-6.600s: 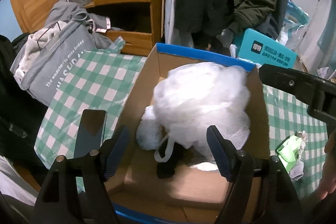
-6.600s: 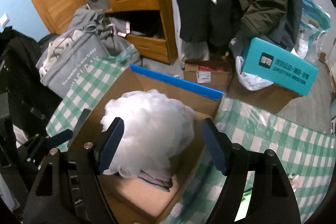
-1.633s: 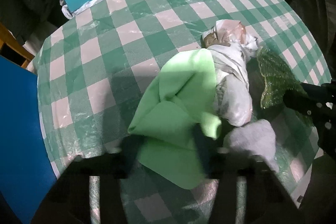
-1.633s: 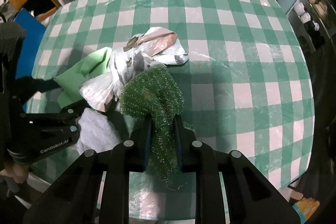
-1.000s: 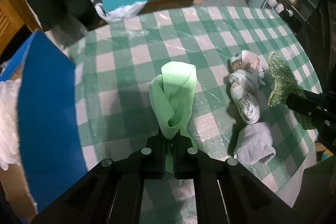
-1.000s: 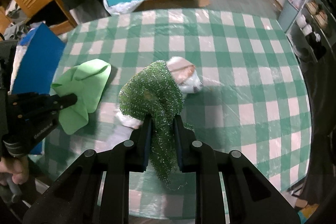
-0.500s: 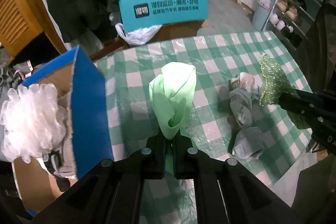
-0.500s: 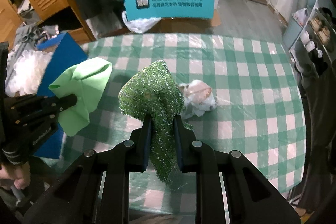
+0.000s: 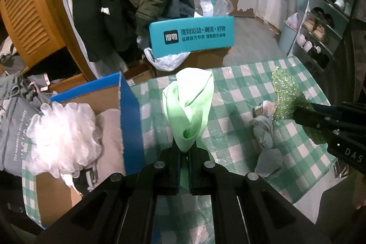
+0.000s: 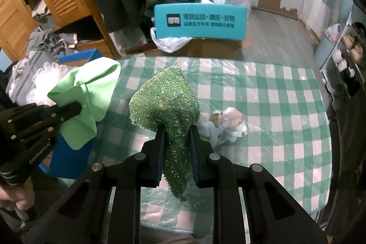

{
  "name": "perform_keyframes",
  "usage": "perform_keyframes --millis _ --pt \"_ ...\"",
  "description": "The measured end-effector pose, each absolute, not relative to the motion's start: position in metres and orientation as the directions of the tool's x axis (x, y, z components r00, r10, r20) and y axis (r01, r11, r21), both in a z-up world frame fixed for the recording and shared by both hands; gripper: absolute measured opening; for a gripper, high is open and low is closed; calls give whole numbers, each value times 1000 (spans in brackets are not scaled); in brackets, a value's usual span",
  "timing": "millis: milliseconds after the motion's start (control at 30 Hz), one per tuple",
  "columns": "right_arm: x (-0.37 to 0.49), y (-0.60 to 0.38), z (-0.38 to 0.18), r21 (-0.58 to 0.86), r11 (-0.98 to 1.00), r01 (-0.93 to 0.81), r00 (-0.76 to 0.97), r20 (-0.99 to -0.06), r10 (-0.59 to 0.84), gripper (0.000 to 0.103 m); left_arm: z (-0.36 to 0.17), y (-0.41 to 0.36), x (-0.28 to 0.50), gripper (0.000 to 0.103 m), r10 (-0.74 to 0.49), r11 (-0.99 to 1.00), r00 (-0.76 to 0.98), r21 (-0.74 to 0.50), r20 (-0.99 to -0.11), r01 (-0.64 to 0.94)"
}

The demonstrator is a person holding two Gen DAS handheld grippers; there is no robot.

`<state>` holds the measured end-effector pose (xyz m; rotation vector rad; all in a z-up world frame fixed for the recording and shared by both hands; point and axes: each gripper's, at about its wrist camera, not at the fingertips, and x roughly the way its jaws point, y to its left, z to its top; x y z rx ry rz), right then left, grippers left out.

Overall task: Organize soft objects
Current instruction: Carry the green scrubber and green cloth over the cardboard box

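The left claw [image 9: 184, 152] grips a pale green cloth [image 9: 189, 104], the right claw [image 10: 176, 141] a glittery green scourer [image 10: 167, 104] (both raised above the checked bench [image 10: 263, 95]), beside the cardboard box [image 9: 107, 95].

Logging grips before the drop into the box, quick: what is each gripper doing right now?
Left gripper: shut on the green cloth.
Right gripper: shut on the green scrubber.
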<state>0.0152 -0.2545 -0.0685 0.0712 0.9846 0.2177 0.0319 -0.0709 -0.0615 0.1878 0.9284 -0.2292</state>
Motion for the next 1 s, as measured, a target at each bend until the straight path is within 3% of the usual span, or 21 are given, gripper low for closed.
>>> perform_keyframes --millis 1000 --pt "26 -162 -30 176 926 -333 551 -761 343 18 -31 8 14 5 -57 990 647 40 -760 134"
